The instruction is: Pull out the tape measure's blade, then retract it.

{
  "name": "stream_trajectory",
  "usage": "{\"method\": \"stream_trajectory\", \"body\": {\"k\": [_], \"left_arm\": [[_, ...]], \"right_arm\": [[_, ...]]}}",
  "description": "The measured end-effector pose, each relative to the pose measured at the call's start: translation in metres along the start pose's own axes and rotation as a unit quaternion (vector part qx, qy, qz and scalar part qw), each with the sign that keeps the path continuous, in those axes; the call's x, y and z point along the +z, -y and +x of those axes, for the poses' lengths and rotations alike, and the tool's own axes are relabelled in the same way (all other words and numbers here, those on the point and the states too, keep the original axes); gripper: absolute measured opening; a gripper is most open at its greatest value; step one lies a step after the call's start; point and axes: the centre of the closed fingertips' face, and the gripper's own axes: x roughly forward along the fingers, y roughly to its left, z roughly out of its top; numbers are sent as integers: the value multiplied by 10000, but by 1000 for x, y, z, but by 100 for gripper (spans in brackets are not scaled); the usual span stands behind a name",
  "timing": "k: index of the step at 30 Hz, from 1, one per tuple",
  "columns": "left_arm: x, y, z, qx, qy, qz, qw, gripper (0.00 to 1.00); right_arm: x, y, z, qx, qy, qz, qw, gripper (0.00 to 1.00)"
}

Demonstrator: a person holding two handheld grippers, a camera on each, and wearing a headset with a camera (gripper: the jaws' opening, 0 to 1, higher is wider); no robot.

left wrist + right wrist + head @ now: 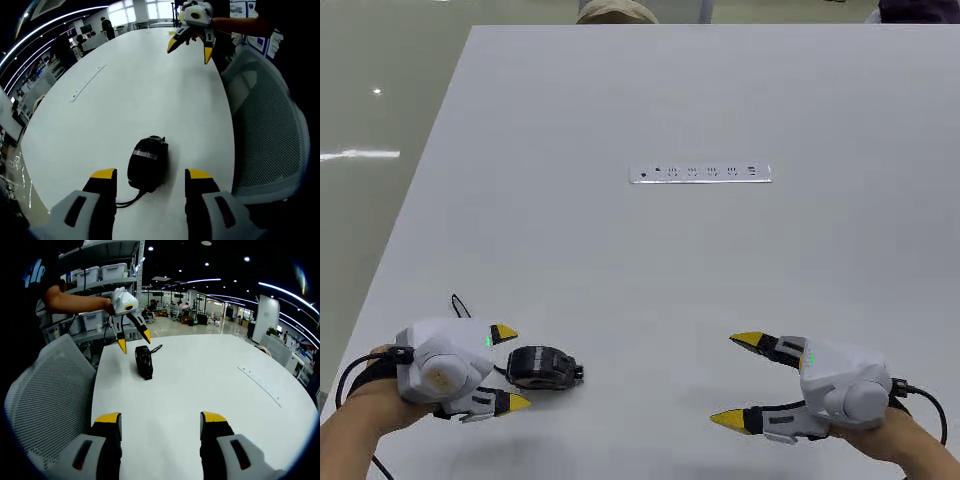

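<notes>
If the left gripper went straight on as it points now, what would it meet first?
The tape measure, lying on the table just ahead of the open jaws of the left gripper; the gap looks short, though depth is uncertain.

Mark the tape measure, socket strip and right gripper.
tape measure (542, 366): head view, top of black case.
socket strip (700, 173): head view, middle of its face.
right gripper (735, 379): head view, midway between yellow fingertips.

tape measure black | left tool, right tool white, yellow-tipped | table white
</notes>
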Motion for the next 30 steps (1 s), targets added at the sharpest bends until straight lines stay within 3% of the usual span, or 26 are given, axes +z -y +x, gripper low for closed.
{"method": "stream_trajectory", "body": {"k": [11, 21, 30], "left_arm": [[-11, -5, 12, -256, -256, 410, 9985, 48], [-19, -2, 25, -559, -469, 740, 9946, 43], [-17, -2, 32, -657, -438, 798, 9937, 39]], "right_arm": [[9, 2, 23, 209, 88, -113, 9997, 59], [17, 1, 46, 354, 188, -241, 9989, 54], [20, -5, 67, 536, 211, -331, 9978, 50]]}}
